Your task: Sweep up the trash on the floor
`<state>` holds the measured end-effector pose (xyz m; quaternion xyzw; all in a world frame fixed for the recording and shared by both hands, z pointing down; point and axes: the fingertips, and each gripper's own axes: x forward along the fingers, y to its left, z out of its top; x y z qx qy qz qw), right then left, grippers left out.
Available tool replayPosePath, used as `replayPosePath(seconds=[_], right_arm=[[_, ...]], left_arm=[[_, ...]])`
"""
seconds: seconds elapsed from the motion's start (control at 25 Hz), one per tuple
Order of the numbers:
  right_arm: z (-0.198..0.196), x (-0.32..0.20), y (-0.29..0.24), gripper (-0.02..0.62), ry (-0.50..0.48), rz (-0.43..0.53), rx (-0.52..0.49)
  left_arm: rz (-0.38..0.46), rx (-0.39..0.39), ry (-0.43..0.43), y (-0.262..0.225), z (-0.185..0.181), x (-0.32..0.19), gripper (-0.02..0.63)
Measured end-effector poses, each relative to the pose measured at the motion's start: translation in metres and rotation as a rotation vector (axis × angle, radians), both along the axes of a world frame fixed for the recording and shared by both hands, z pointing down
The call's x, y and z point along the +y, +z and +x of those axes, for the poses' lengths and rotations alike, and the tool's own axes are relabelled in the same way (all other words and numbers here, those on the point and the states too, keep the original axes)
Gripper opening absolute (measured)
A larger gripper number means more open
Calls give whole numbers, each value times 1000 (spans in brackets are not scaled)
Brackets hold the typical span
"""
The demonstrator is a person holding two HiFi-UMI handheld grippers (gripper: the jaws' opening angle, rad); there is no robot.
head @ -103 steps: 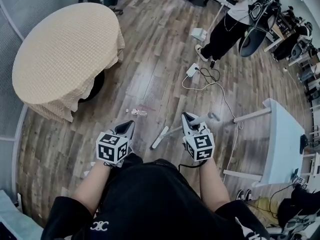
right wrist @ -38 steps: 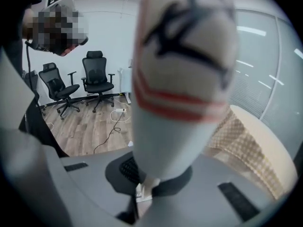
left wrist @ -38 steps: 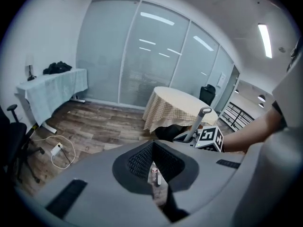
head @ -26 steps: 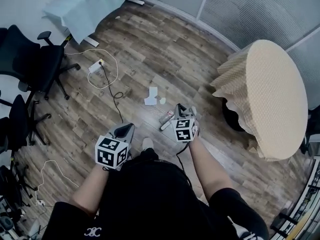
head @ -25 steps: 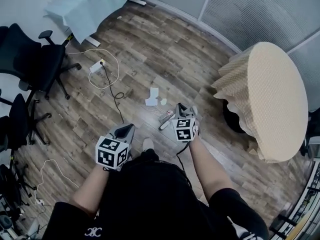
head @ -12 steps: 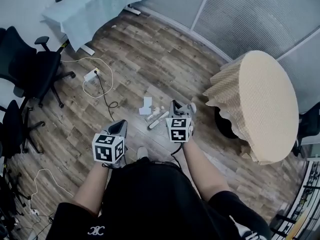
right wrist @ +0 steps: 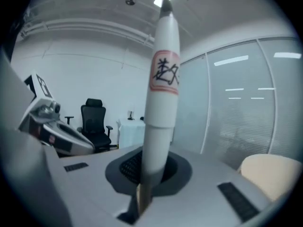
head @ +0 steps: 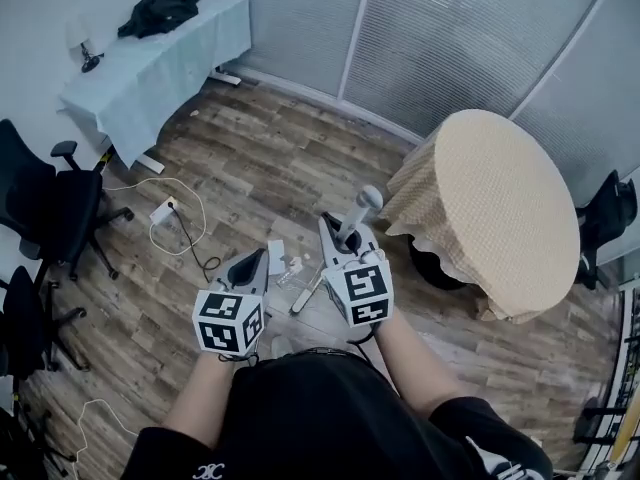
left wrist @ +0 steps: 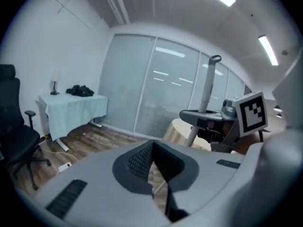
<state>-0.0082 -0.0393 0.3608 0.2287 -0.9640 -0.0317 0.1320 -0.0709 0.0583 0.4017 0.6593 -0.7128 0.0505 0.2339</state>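
left tool: your left tool is closed, jaws together with nothing between them; in the left gripper view only a thin slit of floor shows behind the tips.
right tool: your right tool is clamped on the broom handle, which stands between its jaws in the right gripper view.
broom handle: white, with a red-edged label above the grip; it rises past the right tool's tips and slants down to the floor between your 2 tools.
trash: a white scrap and a few small white bits lie on the floor, just ahead of the left tool's tips and just left of the handle's lower part.
round surface: under a beige cloth, to the right of the right tool.
long surface: under a pale blue cloth with a black bundle on top, well ahead and left of the left tool.
office chairs: black, far left of the left tool.
power strip: white, with a looping cable, on the floor left of the left tool.
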Motion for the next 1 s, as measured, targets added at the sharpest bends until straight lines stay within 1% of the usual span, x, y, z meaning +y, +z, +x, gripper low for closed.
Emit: replayPosePath(seconds=[0.08,0.12,0.16,0.2,0.32,0.4,0.44,0.52,0.68,0.76,1.0], right_arm=[[7,5,-49,14,-19,21,-119],[11,7,-69,14,-28,31,-157],[15,8,-80,14,-37,30,-170],[17,8,-79,12,-47,7,-163],[19,8,-31,12,-81,-114,-100],[20,23,-10,12,-105,-136,-69],[22,31,-7,11,-115,-139,-65],[21,37,-10,12,-126,-147,-76],[17,32,-20,12,-119,-194,-125],[18,31,-28,12,-113,-208,-152],[14,39,-54,11,-133,-193,-208]], left_arm=[[45,-26,28,-20,9,-9,-3],[64,-35,41,-27,13,-12,-3],[79,-39,51,-33,18,-15,-3],[91,-36,59,-36,23,-18,-3],[98,15,75,-32,41,-34,-3],[84,38,92,-28,53,-36,-3],[76,33,103,-26,58,-34,-3],[70,12,113,-25,59,-32,-3],[84,20,90,-30,46,-29,-3],[94,7,87,-36,43,-27,-3],[118,-13,78,-47,35,-22,-3]])
